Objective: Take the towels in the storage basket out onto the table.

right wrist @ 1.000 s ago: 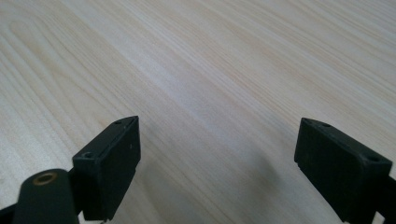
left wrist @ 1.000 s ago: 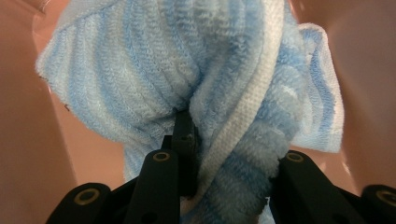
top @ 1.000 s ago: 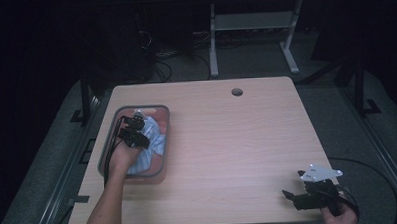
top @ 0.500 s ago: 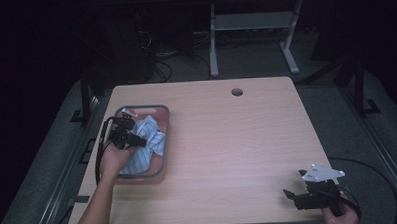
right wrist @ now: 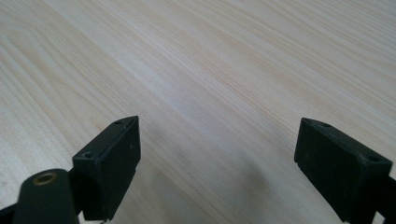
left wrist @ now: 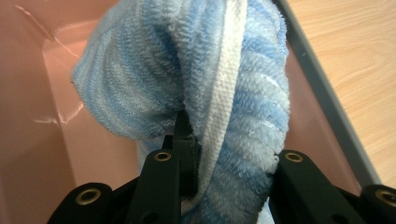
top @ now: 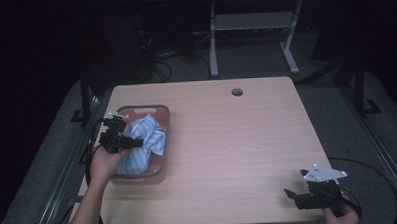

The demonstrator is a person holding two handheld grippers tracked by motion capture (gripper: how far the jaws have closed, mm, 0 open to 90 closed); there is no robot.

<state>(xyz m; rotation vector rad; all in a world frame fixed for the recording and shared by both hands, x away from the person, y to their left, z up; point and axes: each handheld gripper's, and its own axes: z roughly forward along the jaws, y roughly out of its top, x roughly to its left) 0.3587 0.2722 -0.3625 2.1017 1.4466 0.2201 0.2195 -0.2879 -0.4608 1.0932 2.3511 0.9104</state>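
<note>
A light wooden table (top: 227,141) stands in a dark room. At left of frame, the left gripper (top: 130,142) pinches a blue-and-white striped towel (top: 146,139) inside the pink bin (top: 156,109). At lower right, the right gripper (top: 292,195) gapes wide over bare tabletop.

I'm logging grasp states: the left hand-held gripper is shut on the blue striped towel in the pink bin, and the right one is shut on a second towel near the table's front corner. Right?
Not quite. The right hand-held gripper is open and holds nothing; the right gripper view shows its jaws wide apart over bare table. The rest stands: the left hand-held gripper is shut on the blue striped towel in the pink bin.
</note>
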